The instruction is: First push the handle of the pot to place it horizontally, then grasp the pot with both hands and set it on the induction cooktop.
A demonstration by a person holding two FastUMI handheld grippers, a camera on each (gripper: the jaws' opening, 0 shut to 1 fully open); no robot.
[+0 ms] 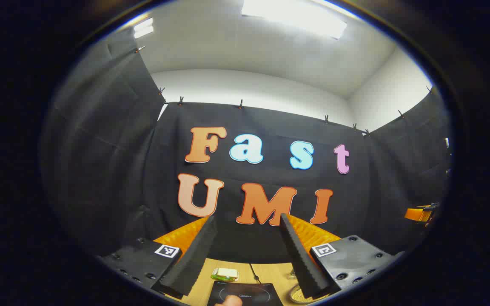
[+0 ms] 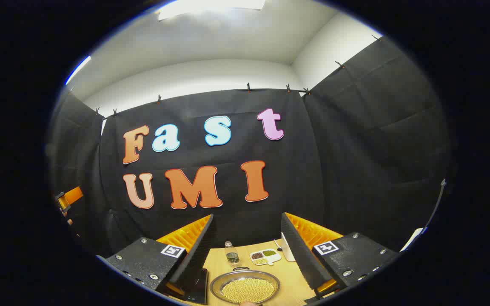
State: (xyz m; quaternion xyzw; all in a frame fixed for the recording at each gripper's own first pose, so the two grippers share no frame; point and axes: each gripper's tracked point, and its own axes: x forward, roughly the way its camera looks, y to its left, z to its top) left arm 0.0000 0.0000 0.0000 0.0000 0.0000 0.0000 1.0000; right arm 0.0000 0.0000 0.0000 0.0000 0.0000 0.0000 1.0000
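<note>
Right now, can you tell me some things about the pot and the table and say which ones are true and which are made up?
1. The pot holds lots of small yellow beans. True.
2. The pot sits on the induction cooktop. False: it rests on the wooden table, beside the cooktop.
3. The right gripper is clamped on the pot. False: its jaws stand wide apart, above the pot.
4. A small bottle stands behind the pot. True.
5. The left gripper is open, holding nothing. True.
</note>
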